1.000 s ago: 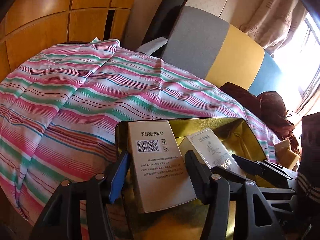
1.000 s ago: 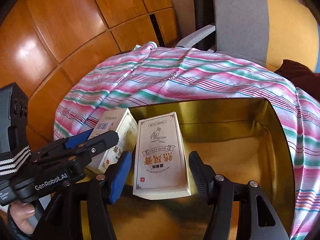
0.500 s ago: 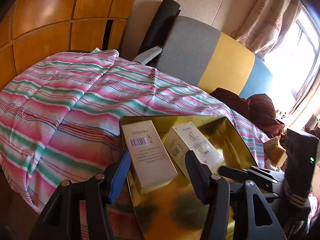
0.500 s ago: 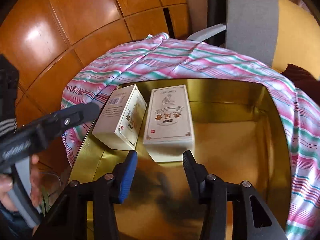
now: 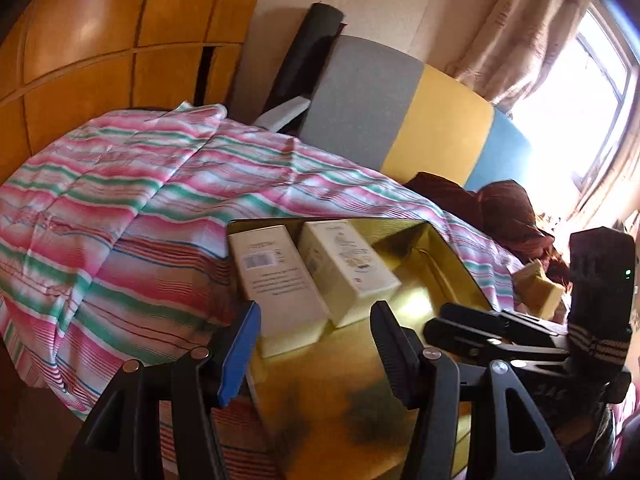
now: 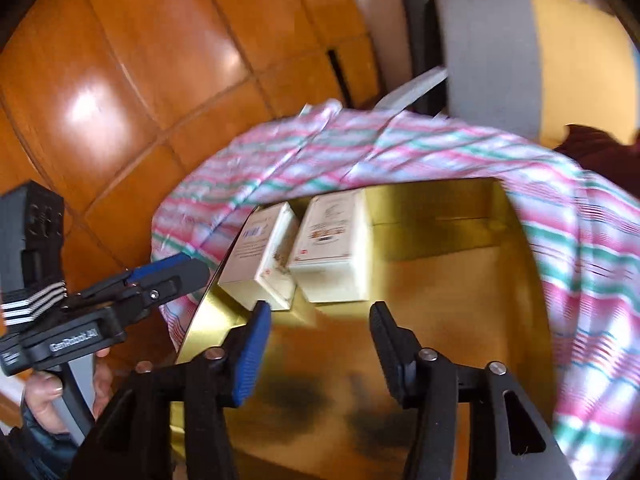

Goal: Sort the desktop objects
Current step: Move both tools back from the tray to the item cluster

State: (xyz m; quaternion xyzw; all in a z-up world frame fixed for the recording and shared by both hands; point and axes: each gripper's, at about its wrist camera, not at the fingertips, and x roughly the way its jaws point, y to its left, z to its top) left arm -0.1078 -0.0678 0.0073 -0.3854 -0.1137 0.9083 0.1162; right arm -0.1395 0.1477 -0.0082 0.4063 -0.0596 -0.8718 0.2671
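In the gold tray (image 6: pixel 460 280), I see two boxes (image 6: pixel 332 248) side by side, beyond my left gripper (image 5: pixel 314 336) and right gripper (image 6: pixel 320 340), both released, empty.

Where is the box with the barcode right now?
The barcode box lies in the gold tray, at its left edge, beside the other cream box.

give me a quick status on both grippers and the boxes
Left gripper open, empty. Right gripper open, empty. Two boxes, barcode box and printed box, side by side in gold tray. Nothing blocking.
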